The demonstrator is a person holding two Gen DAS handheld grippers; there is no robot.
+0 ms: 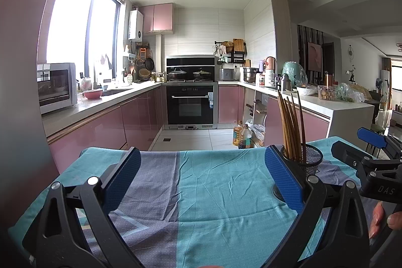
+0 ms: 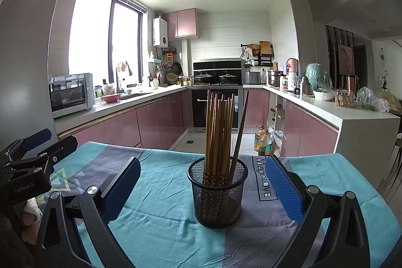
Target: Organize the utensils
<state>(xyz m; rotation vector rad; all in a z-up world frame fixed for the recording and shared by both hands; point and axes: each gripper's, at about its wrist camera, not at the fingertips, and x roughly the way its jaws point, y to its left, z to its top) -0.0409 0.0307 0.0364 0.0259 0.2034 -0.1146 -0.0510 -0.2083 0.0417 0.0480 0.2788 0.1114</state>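
From my remote station, I see the black mesh cup point(image 2: 217, 192) standing upright on the cloth-covered counter point(image 2: 160, 192), and everything here is placed against it. It sits dead ahead of my right gripper point(image 2: 203, 192), framed between its two blue-padded fingers point(image 2: 282, 189), which are spread wide and touch nothing. My left gripper point(image 1: 201, 180) hovers off to the cup's left, fingers likewise spread and empty, with the cup just past its right finger in the left wrist view; the right gripper is, by my judgement, the nearer and better lined up. Inside the cup, a bundle of wooden chopsticks point(image 2: 218, 132) stands nearly vertical, tips up, while one darker chopstick point(image 2: 240, 129) leans away toward the cup's right rim. The long axis of all of them runs upward, so any further grasp would call for closing on the shafts above the rim. No loose utensils show on the cloth around the cup, so I judge the sorting close to finished. Behind the cup, a kitchen with pink cabinets point(image 2: 160, 122) fills the background.
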